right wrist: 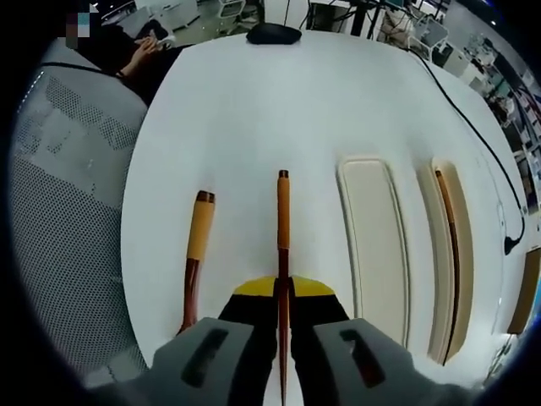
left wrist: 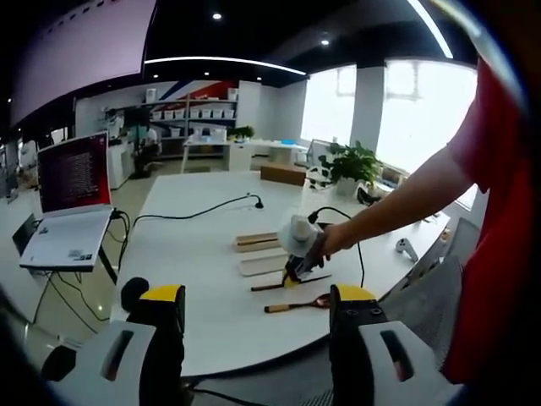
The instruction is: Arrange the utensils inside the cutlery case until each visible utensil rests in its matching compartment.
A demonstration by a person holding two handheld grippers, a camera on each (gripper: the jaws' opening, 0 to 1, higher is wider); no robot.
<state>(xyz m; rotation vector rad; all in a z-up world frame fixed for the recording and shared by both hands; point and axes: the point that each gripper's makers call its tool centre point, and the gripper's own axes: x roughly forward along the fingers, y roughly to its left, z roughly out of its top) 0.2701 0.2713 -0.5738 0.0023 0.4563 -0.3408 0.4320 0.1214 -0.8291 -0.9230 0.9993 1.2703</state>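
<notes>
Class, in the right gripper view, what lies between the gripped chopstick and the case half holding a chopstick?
The case's lid, lying flat on the white table, in the right gripper view.

Glossy wooden chopstick [right wrist: 283,222], matt table [right wrist: 254,110]

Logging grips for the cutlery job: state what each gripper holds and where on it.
The right gripper is shut on the chopstick, gripping its darker lower part, the lighter end pointing away. The left gripper is open, holding nothing.
</notes>
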